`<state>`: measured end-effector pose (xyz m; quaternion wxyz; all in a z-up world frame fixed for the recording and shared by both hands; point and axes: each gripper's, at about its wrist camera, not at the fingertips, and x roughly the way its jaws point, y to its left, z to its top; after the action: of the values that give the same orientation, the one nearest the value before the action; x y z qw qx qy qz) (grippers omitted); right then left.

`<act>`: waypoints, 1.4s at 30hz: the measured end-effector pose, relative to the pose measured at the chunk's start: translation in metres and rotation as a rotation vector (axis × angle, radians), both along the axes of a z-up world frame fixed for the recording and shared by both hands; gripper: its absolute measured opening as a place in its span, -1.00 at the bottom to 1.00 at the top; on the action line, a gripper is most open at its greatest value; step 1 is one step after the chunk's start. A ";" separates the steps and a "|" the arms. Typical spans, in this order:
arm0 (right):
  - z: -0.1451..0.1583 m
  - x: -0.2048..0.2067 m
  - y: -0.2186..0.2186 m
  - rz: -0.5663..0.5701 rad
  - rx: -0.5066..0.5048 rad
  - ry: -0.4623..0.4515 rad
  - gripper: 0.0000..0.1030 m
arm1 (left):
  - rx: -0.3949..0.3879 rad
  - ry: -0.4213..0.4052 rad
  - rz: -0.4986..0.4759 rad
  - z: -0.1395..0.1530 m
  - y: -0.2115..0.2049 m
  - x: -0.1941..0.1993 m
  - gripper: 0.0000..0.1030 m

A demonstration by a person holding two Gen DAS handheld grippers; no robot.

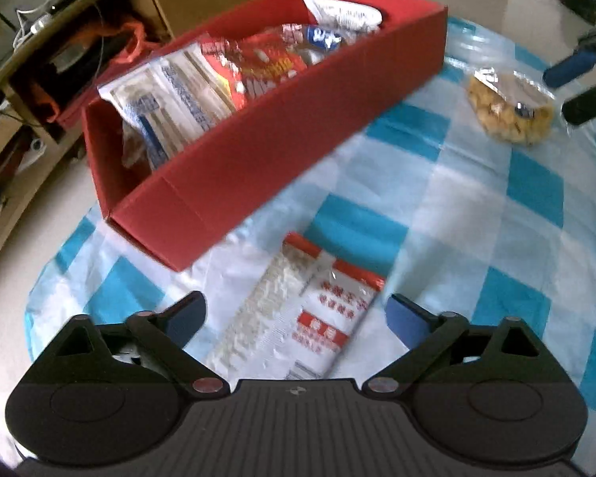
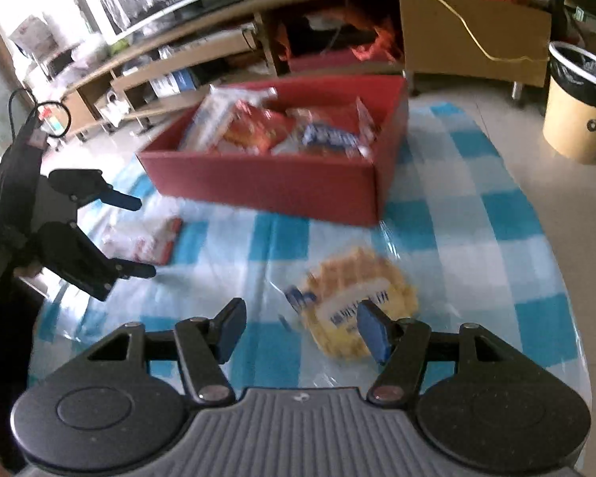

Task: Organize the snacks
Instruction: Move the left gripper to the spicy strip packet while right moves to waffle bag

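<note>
Two loose packets lay on the checked cloth [image 1: 476, 238] in front of the red box [image 1: 282, 147], one under each gripper.

The box, already holding several packets, sat at the far edge; the red-and-white packet [image 1: 314, 318] lay just ahead of the left gripper [image 1: 296, 316], its long axis running away from the fingers toward the box, so the wide-spread jaws straddled its short side, holding nothing. The waffle packet [image 2: 353, 310] lay near the right gripper [image 2: 302, 330], mostly toward the right-hand finger [image 2: 373, 332]; those jaws stood partly apart and empty, the pack not squarely between them. Left was nearer the red-and-white packet, right nearer the waffles. Labels: red blocks with white characters on the left packet, blue characters on a white band across the waffles, all too blurred to read.
</note>
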<state>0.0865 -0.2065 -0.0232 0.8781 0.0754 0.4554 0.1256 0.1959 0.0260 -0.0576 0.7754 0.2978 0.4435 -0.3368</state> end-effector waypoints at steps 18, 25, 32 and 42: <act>0.008 0.014 -0.025 -0.032 0.049 0.029 0.12 | -0.040 0.129 0.422 0.004 -0.018 -0.067 0.75; -0.006 0.029 -0.043 -0.074 0.020 0.088 0.12 | -0.082 0.111 0.577 -0.003 -0.032 -0.060 0.80; -0.019 0.043 -0.054 -0.159 0.067 0.136 0.15 | -0.143 0.098 0.681 0.004 -0.029 -0.079 0.23; -0.023 0.054 -0.023 -0.116 -0.031 0.143 0.53 | -0.129 0.092 0.700 0.004 -0.037 -0.090 0.37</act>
<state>0.1402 -0.2298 -0.0459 0.8501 0.0971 0.5138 0.0618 0.1063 -0.0112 -0.0538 0.8401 0.0625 0.5310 -0.0914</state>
